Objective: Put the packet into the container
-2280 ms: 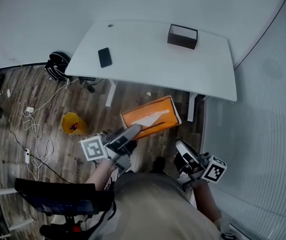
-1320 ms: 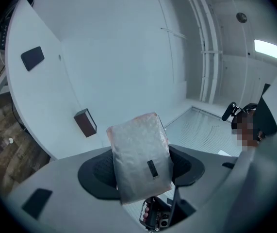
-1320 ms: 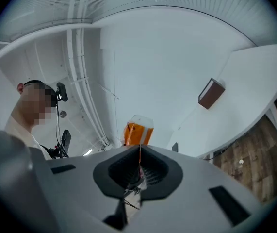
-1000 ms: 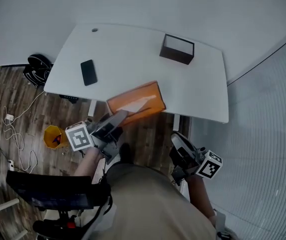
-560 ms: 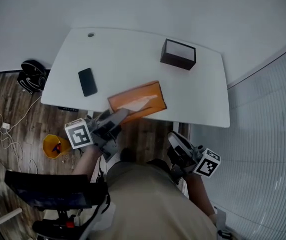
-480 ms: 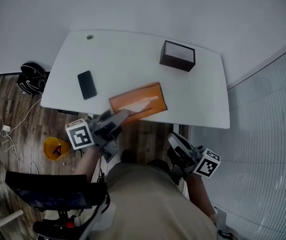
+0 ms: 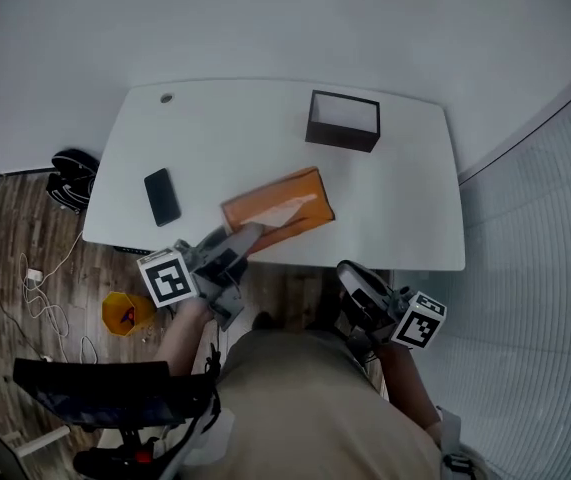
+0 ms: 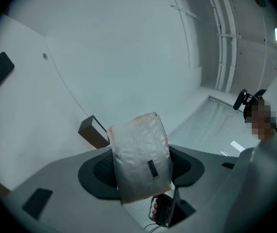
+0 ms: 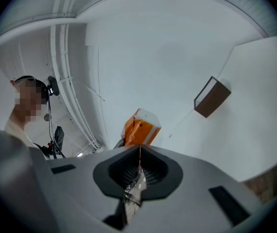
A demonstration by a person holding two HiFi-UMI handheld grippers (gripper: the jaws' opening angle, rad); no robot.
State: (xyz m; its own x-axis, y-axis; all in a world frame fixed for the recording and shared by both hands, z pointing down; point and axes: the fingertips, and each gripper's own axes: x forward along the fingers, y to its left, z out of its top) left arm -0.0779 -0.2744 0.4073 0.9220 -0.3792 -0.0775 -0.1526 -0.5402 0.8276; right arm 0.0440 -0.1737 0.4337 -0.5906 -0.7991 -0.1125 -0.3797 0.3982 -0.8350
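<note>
1. Over the near edge of the bench (image 7: 405, 218): the left gripper (image 7: 237, 243) has its fingers clenched on the near end of the orange packet (image 7: 277, 206). The packet is in the air, roughly flat, with its free end aimed toward the container (image 7: 343, 121).
2. The left gripper view confirms the grasp. The packet's silvery underside sits between the fingers, and the container shows just past it on the left.
3. The right gripper (image 7: 357, 280) hangs off the bench's near edge, fingers pressed together with nothing in them.
4. Step, my read: carry phase. The packet is picked up but not yet delivered. It's well apart from the container, with bare bench between them.
5. The next move calls for carrying it forward and slightly right until it's over the open top. Then line its long axis up with the box's long side, tip the free end down into the opening, and only then let go. The fit may be tight, so going in at an angle looks safer than dropping it flat.
6. Count: one packet, one container, one phone (image 7: 161, 196) lying on the bench at left, off the carry path, and two grippers.
</note>
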